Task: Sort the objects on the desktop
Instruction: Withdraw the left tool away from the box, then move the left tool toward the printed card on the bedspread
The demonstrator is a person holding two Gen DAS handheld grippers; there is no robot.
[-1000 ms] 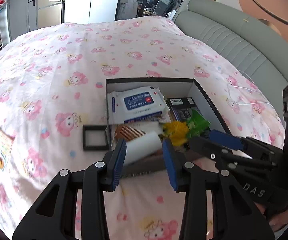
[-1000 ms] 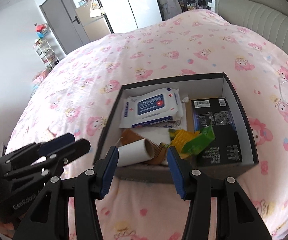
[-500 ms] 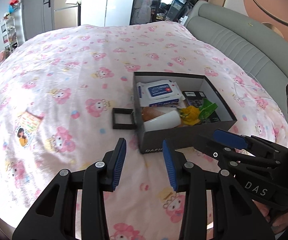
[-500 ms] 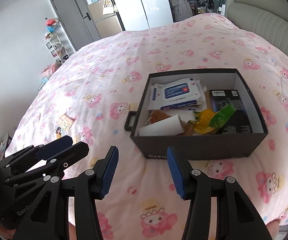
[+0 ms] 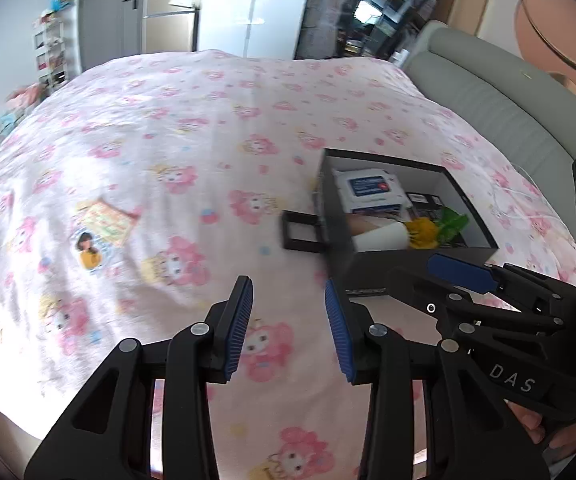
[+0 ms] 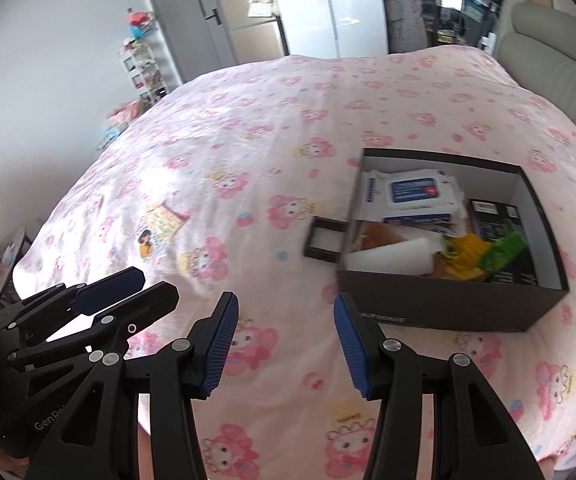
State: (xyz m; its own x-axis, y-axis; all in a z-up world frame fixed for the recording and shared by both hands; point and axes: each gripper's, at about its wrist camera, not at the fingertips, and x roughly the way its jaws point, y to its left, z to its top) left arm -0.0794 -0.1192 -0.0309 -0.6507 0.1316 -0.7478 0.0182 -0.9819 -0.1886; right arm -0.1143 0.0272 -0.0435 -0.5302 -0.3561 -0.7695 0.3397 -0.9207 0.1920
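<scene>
A black box (image 6: 444, 300) sits on the pink bedspread and holds a wet-wipe pack (image 6: 412, 194), a white roll (image 6: 392, 260), yellow and green wrappers (image 6: 484, 250) and a black carton (image 6: 496, 216). The box also shows in the left wrist view (image 5: 372, 276). A small black frame (image 6: 324, 240) lies against the box's left side. A small picture card (image 6: 160, 226) lies on the bedspread to the left. My left gripper (image 5: 288, 320) and right gripper (image 6: 284, 340) are both open and empty, held above the bedspread in front of the box.
A grey padded headboard (image 5: 500, 100) runs along the right. A white cable (image 5: 516, 200) lies on the bedspread beyond the box. A shelf with toys (image 6: 144, 64) and cupboards stand past the far bed edge.
Both grippers have pulled back and away from the box, swinging left. The white roll, near the left gripper's pads a second ago, lies in the box.
</scene>
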